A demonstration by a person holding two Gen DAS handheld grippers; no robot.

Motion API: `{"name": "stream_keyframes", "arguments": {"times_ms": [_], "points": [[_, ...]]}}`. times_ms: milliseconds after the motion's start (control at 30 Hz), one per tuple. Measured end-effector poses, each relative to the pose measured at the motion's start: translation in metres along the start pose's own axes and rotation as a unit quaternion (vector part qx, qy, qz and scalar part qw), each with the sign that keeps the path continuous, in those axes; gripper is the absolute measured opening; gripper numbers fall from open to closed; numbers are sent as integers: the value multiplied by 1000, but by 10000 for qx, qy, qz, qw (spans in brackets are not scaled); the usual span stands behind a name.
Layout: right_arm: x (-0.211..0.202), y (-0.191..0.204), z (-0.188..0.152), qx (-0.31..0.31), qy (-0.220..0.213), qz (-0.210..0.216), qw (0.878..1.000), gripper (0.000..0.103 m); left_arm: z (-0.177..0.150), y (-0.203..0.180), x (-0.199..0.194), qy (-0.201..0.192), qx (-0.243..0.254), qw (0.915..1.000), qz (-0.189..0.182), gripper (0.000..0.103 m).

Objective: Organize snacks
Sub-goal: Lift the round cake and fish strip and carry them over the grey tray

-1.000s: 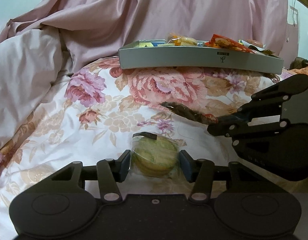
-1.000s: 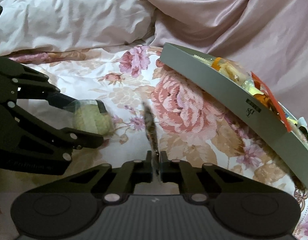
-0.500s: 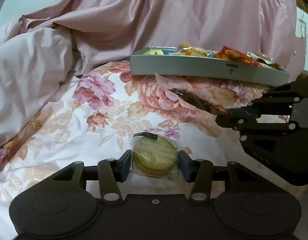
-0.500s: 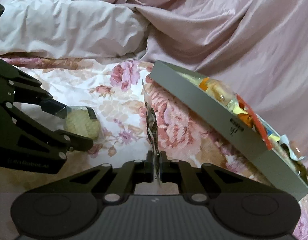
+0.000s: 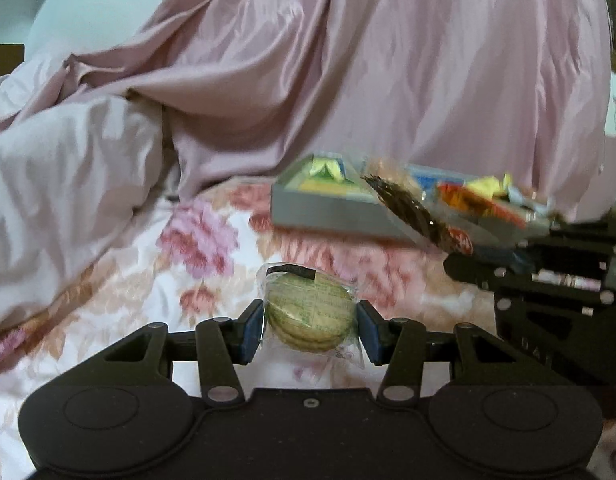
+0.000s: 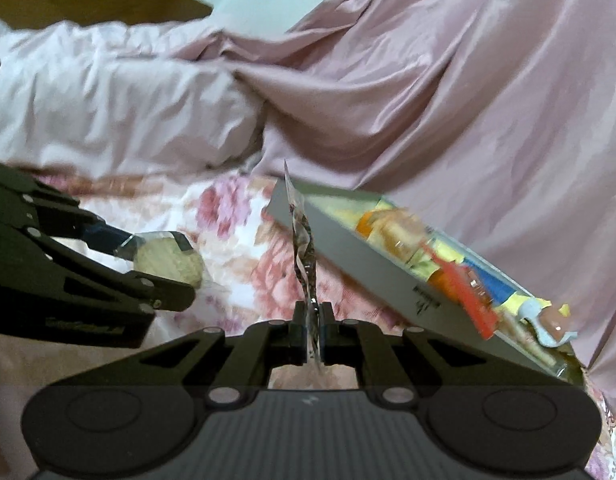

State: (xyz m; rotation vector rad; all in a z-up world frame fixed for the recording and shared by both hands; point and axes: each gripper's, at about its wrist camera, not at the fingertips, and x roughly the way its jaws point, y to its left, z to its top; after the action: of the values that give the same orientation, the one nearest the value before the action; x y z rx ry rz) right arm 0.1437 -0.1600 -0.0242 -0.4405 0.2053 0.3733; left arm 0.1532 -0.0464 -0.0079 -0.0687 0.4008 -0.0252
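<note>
Two wrapped snacks are held clear of a flowered bedspread [image 5: 212, 240], short of the grey tray [image 5: 328, 210] already loaded with packets. A round biscuit pack [image 5: 310, 312] is clamped across its width by the left gripper [image 5: 310, 330], whose jaws are set part-way open against the clear wrapper. A thin dark packet [image 6: 306, 256] is pinched by its lower edge in the right gripper [image 6: 314, 334], whose jaws are all but closed, so that the packet stands edge-on above them, near the tray's corner. Both items are judged light. The biscuits are likely brittle and the film slippery, so a gentle grip across the stack's middle is advised. The dark packet looks limp and crinkly; it is best held at its sealed edge.
</note>
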Motion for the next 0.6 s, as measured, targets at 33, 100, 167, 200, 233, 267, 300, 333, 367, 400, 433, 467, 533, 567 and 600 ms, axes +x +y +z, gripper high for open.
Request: {"name": "stream_keyframes", "arguments": {"times_ms": [33, 100, 167, 200, 233, 267, 300, 333, 367, 400, 433, 467, 533, 567, 600], "points": [[-3, -4, 3, 74, -51, -15, 10000, 6, 5, -2, 0, -20, -33, 10000, -15, 51], [-7, -11, 8, 199, -136, -47, 9997, 6, 16, -6, 3, -33, -30, 10000, -43, 51], [-10, -19, 11, 325, -203, -104, 9992, 6, 30, -10, 6, -73, -24, 10000, -29, 51], [-9, -23, 13, 395, -225, -134, 9989, 6, 37, -11, 8, -78, -62, 9999, -54, 51], [-9, -28, 14, 483, -247, -167, 9984, 6, 45, -12, 11, -83, -108, 9999, -83, 51], [-9, -34, 16, 578, -271, -209, 9977, 6, 52, -14, 13, -82, -119, 9998, -103, 51], [-10, -40, 17, 664, -299, -256, 9970, 6, 60, -15, 16, -90, -107, 9998, -103, 51], [-10, -46, 18, 750, -333, -310, 9961, 6, 69, -17, 21, -103, -83, 9999, -93, 51], [-10, -53, 20, 839, -372, -362, 9951, 6, 77, -19, 25, -108, -73, 9999, -88, 51], [-10, -59, 21, 915, -408, -403, 9942, 6, 86, -20, 31, -104, -96, 9999, -84, 51], [-8, -65, 23, 1000, -452, -443, 9930, 6, 93, -22, 36, -85, -137, 9998, -84, 52], [-6, -72, 24, 1087, -492, -475, 9917, 6, 100, -22, 43, -49, -200, 9998, -78, 52], [1, -84, 27, 1270, -537, -514, 9891, 6, 113, -22, 58, 49, -376, 9993, -42, 52], [5, -90, 27, 1391, -552, -526, 9873, 6, 118, -22, 65, 86, -446, 9990, -18, 52], [9, -96, 27, 1510, -558, -527, 9856, 6, 123, -22, 73, 111, -470, 9988, 36, 52]]}}
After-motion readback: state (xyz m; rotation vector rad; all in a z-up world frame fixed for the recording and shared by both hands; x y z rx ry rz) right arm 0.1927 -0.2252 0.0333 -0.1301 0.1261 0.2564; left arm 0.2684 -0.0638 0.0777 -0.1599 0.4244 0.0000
